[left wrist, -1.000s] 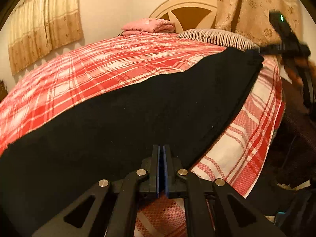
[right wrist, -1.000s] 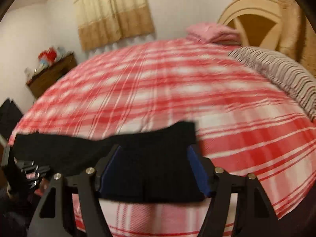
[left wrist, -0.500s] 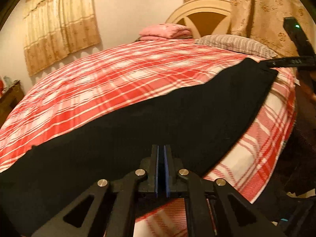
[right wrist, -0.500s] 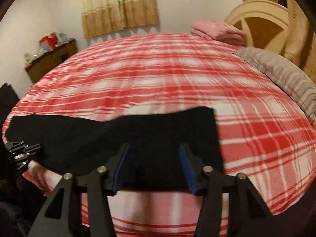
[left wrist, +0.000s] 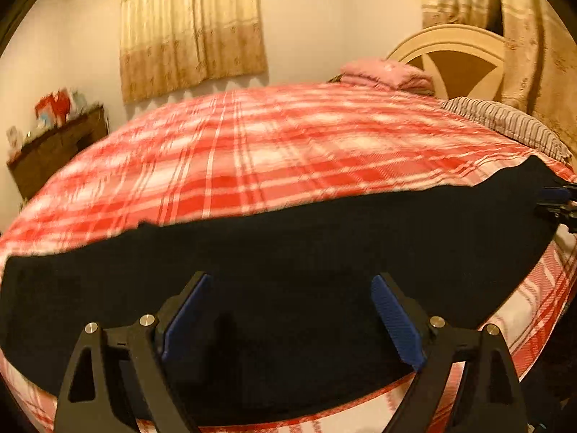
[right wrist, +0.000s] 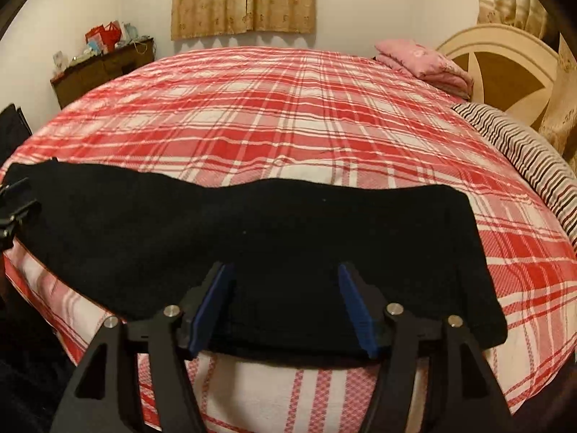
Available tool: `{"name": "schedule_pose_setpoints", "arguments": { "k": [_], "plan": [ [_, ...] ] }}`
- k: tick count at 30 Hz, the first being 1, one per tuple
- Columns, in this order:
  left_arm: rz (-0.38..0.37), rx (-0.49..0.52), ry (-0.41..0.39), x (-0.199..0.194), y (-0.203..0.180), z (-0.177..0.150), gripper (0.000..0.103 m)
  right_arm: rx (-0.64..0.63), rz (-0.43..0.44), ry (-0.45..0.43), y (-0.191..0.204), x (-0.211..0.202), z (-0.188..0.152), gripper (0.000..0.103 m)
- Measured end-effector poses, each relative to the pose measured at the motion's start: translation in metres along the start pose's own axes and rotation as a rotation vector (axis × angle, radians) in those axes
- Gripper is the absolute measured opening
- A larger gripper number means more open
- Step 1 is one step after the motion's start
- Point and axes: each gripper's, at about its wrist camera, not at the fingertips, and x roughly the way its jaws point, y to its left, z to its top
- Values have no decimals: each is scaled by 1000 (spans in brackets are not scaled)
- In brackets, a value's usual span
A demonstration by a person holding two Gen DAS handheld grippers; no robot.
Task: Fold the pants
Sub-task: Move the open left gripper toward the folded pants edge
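Note:
The black pants (left wrist: 288, 252) lie flat in a long strip along the near edge of the red plaid bed (left wrist: 252, 151); they also show in the right wrist view (right wrist: 252, 231). My left gripper (left wrist: 290, 283) is open and empty just above the pants near one end. My right gripper (right wrist: 285, 270) is open and empty above the other end, where the pants end squarely (right wrist: 468, 252). Each gripper shows at the edge of the other's view: the right one (left wrist: 557, 205) and the left one (right wrist: 14, 205).
A folded pink blanket (right wrist: 425, 61) and a striped pillow (right wrist: 523, 155) lie by the cream headboard (right wrist: 505, 57). A dark wooden dresser (right wrist: 101, 68) with clutter stands at the far left wall. Curtains (right wrist: 245, 0) hang behind the bed (right wrist: 306, 115).
My left gripper was shut on the pants edge and has now opened and let go. My right gripper stays open and has backed off a little. The pants now lie flat.

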Motion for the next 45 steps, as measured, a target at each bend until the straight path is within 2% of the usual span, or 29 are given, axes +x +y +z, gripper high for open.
{"name": "schedule_pose_setpoints", "arguments": {
  "k": [5,10,12,15,17,20,22,25,29,32,34,35,37,39,41,45],
  "plan": [
    [-5,-6,62,13,3,-14,91,-75,-62,18,13,-2,-4,74],
    [-25,-17,53,6,7,-21,91,-91,-85,23,18,3,-6,77],
    [-6,-18,37,-1,13,-18,91,-92,-87,23,18,3,-6,78],
    [84,-9,-34,-22,39,-12,91,-93,-85,18,18,2,-7,78],
    [190,-8,-63,-36,73,-6,91,-84,-80,8,18,0,-7,78],
    [337,-21,-52,-47,140,1,91,-58,-62,-10,16,-2,-6,79],
    [435,-83,-41,-51,193,4,91,-60,-57,-11,17,-2,-6,80],
    [501,-160,11,-52,258,1,91,-67,-63,-10,19,-1,-6,81],
    [426,-271,62,-42,303,-15,91,-66,-63,-9,19,-1,-6,82],
    [354,-275,80,-30,301,-23,91,-65,-62,-6,20,0,-5,83],
    [335,-272,119,-15,296,-26,91,-64,-64,-5,20,0,-5,84],
    [341,-277,114,-13,296,-27,91,-63,-63,-5,20,0,-5,85],
    [336,-276,96,-11,293,-25,83,-61,-62,-4,20,0,-5,85],
    [341,-278,99,-14,295,-20,53,-60,-61,-5,20,0,-5,85],
    [282,-306,106,-16,302,-16,33,-57,-57,-6,20,0,-5,85],
    [277,-290,99,-26,297,-8,27,-50,-55,-9,19,-1,-4,85]
  ]
}}
